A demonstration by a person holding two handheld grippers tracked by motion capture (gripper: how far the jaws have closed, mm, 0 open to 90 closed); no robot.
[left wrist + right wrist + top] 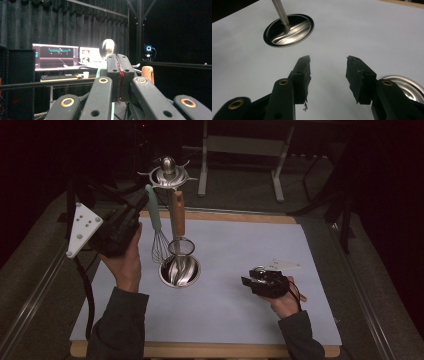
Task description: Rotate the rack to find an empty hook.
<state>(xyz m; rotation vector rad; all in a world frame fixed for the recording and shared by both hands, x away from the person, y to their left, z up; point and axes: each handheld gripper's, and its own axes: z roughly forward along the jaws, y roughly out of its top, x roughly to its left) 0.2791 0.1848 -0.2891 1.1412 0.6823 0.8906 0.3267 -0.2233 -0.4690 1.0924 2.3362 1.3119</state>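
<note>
Here your left gripper (142, 205) sits raised over the far left part of the table, its jaws pressed together on the mint-green handle of the whisk (156, 227). From the high view the whisk hangs down from that grip, its wire head just above and to the left of the round steel base (179, 271), which rests on the pale blue mat (240, 270) left of centre. In the left gripper view the jaws meet with only a thin sliver of the mint handle showing beneath them.

Just to the right of the whisk hangs a small mesh strainer (180, 247) with a wooden handle (178, 212); its basket sits right over the base. Both utensils hang beneath the shiny hook crown (168, 173) at the top of the stand, whose pole (280, 11) rises from the base, as the right gripper view shows. Whether the whisk's handle is on a hook or off it you cannot tell, as the gripper covers the top end.

Your right gripper (247, 281) is low over the mat, to the right of the base and well apart from it. Its jaws stand apart with nothing between them, pointing left toward the base. A second round steel piece (405, 86) lies beside its right jaw in the right gripper view.
</note>
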